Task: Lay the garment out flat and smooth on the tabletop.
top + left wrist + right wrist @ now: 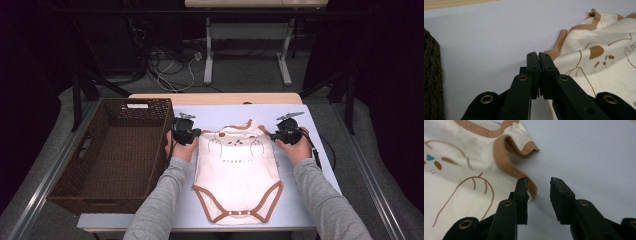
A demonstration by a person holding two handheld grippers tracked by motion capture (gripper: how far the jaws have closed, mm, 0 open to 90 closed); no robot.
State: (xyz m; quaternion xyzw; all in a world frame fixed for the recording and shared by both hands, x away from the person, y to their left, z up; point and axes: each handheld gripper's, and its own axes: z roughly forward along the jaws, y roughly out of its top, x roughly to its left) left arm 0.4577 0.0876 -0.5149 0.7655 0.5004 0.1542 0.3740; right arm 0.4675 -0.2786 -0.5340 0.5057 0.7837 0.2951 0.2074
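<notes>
So the cream baby bodysuit (pixel 239 172) with brown trim is lying flat on the pale blue table (pixel 310 150), neck end pointing away from the person and the snap crotch end closest to them, so its long axis runs straight front to back. The 2 shoulders are where everything's happening. The left gripper (pixel 196 133) sits right at the left shoulder, and in the left gripper view its jaws are pressed together with the brown edge band (pixel 552 53) right at the tips, so it looks like it's pinching that band, though the contact itself is tucked behind the jaws. The right gripper (pixel 274 135) is at the other shoulder, jaws spread, and in the right gripper view the curled brown sleeve trim (pixel 506 162) lies just ahead and to the left of the gap, touching the left jaw but not between them yet. I'd guess the right side needs a small nudge toward the garment before closing. The empty wicker basket (pixel 107 155) sits to the left, just beside the left hand (pixel 181 150).
</notes>
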